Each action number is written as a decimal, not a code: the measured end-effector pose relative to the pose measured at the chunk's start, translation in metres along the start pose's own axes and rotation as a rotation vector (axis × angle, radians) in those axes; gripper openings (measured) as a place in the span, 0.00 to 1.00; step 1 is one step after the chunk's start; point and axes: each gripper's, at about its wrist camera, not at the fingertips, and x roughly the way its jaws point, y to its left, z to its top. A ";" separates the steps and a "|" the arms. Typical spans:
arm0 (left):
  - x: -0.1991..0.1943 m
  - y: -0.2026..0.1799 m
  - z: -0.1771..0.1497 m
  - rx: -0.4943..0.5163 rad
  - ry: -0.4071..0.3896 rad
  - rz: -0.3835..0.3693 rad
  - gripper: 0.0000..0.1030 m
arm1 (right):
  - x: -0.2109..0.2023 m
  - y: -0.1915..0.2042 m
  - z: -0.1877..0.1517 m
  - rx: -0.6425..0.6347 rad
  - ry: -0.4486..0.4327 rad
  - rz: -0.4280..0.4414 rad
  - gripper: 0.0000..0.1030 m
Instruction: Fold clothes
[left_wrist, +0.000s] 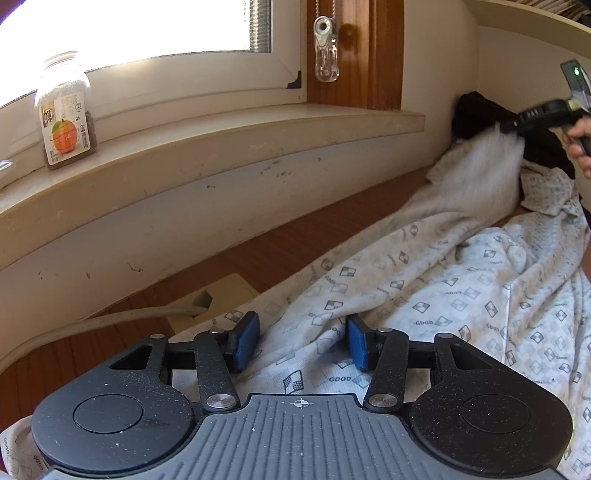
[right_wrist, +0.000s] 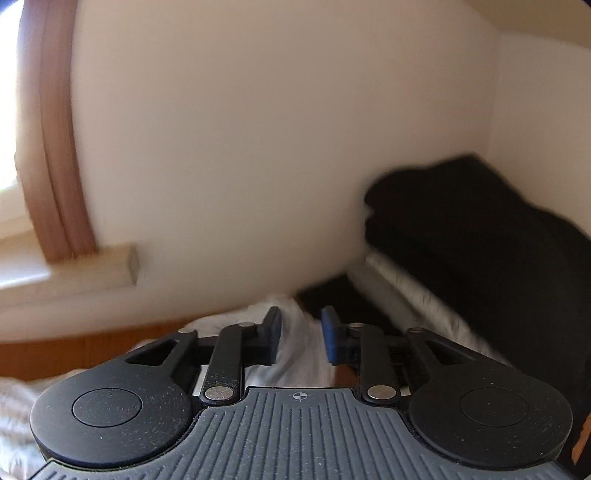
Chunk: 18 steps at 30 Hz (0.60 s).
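Fold barely started: white checker-print cotton garment (left_wrist: 424, 280) sprawled crumpled, lower right. Left tongs (left_wrist: 301, 345) spread over it; right tongs (right_wrist: 301, 338) pinching lifted white edge.

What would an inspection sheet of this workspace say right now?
Surface: wooden tabletop, partly bare.
Job's things: patterned garment spread crumpled; black clothes piled by the wall.
Clutter: jar on the windowsill.
Grippers: left gripper open over the garment; right gripper lifting a bunch of it, grip unclear through blur.
Cables: beige cable running to a socket box.
Surroundings: window, cream wall.
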 end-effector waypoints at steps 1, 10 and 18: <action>0.000 0.000 0.000 -0.001 0.000 0.000 0.53 | 0.000 -0.003 -0.002 0.001 0.000 0.002 0.32; 0.001 0.000 0.001 0.001 0.002 0.003 0.54 | 0.052 0.031 -0.018 -0.170 0.108 0.140 0.49; 0.002 0.000 0.001 0.002 0.004 0.005 0.54 | 0.106 0.055 -0.029 -0.292 0.245 0.075 0.09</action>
